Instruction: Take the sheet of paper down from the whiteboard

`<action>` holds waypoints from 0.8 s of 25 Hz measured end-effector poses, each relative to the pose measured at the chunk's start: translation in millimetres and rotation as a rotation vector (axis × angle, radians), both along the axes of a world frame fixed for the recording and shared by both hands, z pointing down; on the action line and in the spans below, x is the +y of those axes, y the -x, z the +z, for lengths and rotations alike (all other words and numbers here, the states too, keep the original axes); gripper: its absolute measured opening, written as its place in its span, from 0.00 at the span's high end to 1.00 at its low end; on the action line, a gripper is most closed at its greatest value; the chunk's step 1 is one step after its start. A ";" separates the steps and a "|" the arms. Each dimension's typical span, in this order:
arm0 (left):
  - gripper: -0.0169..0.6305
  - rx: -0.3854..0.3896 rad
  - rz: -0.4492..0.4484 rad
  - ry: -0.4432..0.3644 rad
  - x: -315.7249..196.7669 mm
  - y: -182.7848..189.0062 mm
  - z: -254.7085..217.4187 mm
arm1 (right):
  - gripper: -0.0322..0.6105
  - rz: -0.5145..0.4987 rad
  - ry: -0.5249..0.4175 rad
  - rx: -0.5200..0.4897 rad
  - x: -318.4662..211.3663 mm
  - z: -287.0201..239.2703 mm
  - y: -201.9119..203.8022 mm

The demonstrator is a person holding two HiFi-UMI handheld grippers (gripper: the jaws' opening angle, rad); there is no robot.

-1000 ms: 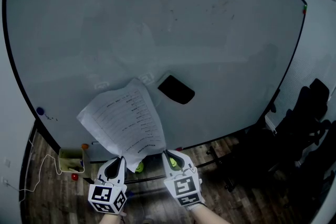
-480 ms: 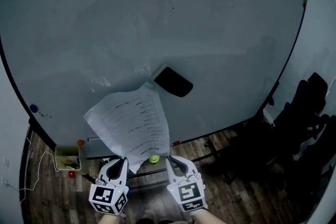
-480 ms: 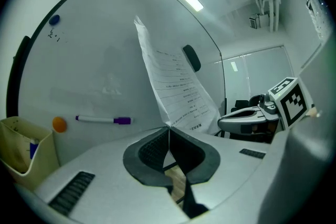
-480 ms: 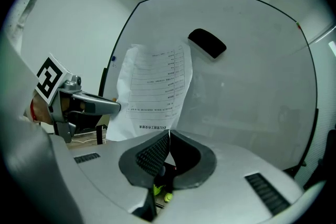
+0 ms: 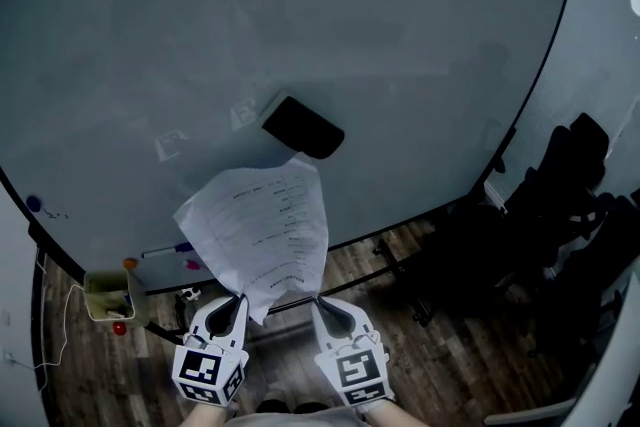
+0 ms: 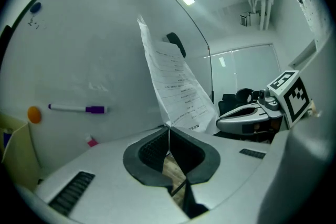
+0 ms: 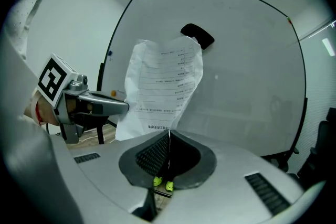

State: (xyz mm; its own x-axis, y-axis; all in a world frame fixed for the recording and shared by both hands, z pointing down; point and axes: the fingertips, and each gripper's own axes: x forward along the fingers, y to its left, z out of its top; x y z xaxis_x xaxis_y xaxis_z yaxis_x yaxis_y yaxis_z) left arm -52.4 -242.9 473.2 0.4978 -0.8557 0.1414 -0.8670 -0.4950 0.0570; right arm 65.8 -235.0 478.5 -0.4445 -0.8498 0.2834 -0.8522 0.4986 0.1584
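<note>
Head view | left claw (image 5: 238,299), right claw (image 5: 319,301) | both clamped on sheet of paper (image 5: 262,230)

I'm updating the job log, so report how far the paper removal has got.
Done: the sheet of paper looks free of the whiteboard, curling clear of its surface below the black eraser. In hand: the left gripper and right gripper are each shut on a bottom corner of the sheet. Left: carry it away and set it down; no drop spot is in view.
</note>
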 end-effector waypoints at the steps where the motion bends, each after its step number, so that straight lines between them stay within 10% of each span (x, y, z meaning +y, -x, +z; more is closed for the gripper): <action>1: 0.95 0.000 0.013 0.002 -2.2 1.1 2.3 | 0.92 0.008 0.008 0.001 -1.0 3.0 3.0; 20: 0.95 0.005 0.268 0.096 -8.6 -84.5 43.9 | 0.92 0.213 0.140 -0.074 20.8 42.5 -60.2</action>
State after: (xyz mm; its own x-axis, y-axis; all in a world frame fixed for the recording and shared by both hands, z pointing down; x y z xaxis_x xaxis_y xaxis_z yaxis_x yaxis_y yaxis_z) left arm 32.1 -251.5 517.1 0.7051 -0.6765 0.2126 -0.7058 -0.6983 0.1190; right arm 126.0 -214.2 521.0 -0.2836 -0.8811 0.3784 -0.9470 0.3195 0.0341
